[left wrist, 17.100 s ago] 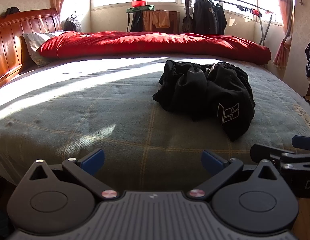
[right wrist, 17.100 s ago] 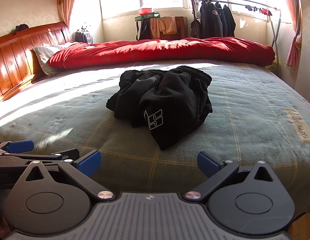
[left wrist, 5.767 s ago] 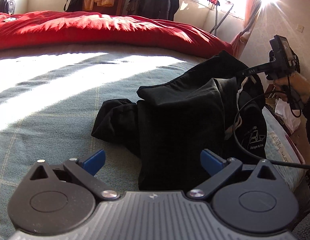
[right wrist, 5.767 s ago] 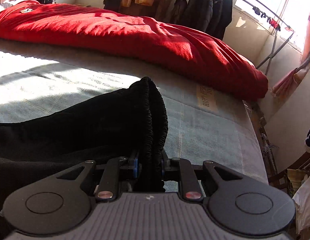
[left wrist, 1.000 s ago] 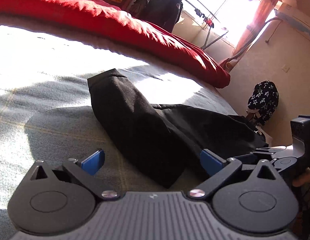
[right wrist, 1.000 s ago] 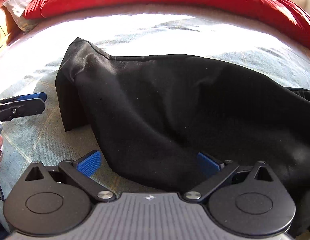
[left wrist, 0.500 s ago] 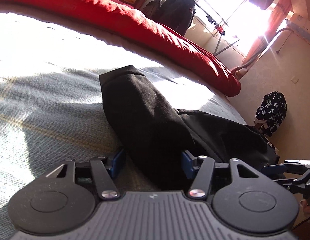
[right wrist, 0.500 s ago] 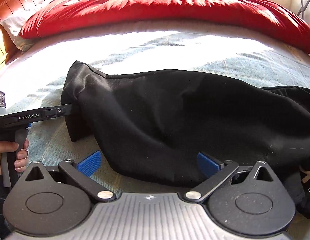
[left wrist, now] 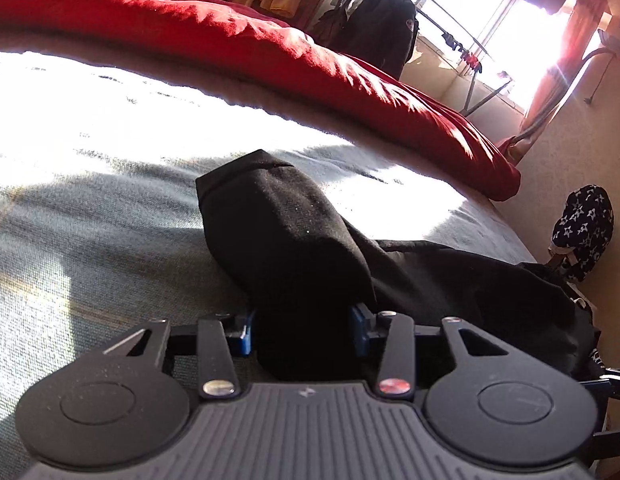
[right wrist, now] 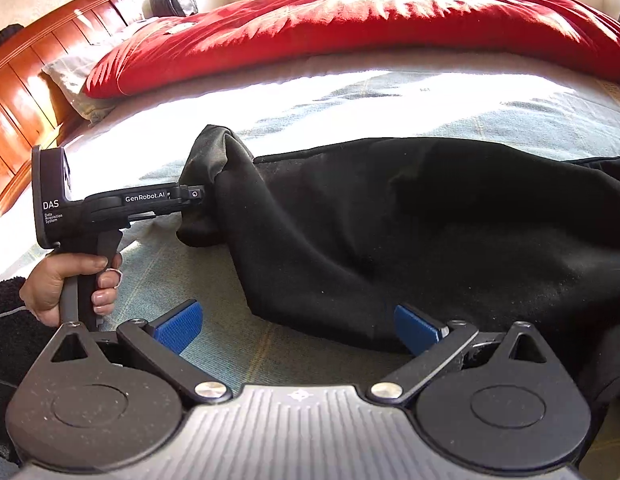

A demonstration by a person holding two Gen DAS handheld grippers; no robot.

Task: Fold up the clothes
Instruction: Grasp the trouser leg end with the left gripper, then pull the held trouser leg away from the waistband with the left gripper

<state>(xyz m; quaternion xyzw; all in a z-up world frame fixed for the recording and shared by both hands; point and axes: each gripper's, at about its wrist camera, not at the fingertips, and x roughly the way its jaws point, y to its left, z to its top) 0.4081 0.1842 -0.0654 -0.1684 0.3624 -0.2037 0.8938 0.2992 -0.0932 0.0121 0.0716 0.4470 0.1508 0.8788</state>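
1. On the grey-green bed (right wrist: pixel 237 344), the black garment (right wrist: pixel 410 216) lay spread lengthwise across the near part of the cover, one end bunched and raised at the left, the rest running to the right edge of the right wrist view.
2. Your left hand-held gripper (left wrist: pixel 301 330) was clenched on that bunched end: in the left wrist view its blue pads (left wrist: pixel 245 334) pressed a thick fold of black cloth from both sides.
3. In the right wrist view the same tool showed from the side, your left hand (right wrist: pixel 65 276) wrapped around its grip, its tip buried in the fabric and the held end lifted a little off the cover.
4. Your right hand-held gripper (right wrist: pixel 297 326) was released, its blue pads (right wrist: pixel 177 326) spread wide and holding nothing; the near hem of the garment lay between them, close to the right pad.
5. Beyond the garment, a band of bright sunlight crossed the bed, and the red quilt (right wrist: pixel 350 24) lay along the far side.
6. A wooden headboard (right wrist: pixel 21 92) stood at the far left, with a pillow (right wrist: pixel 69 76) beside it.
7. A clothes rack (left wrist: pixel 450 28) with dark coats stood by the window in the left wrist view.
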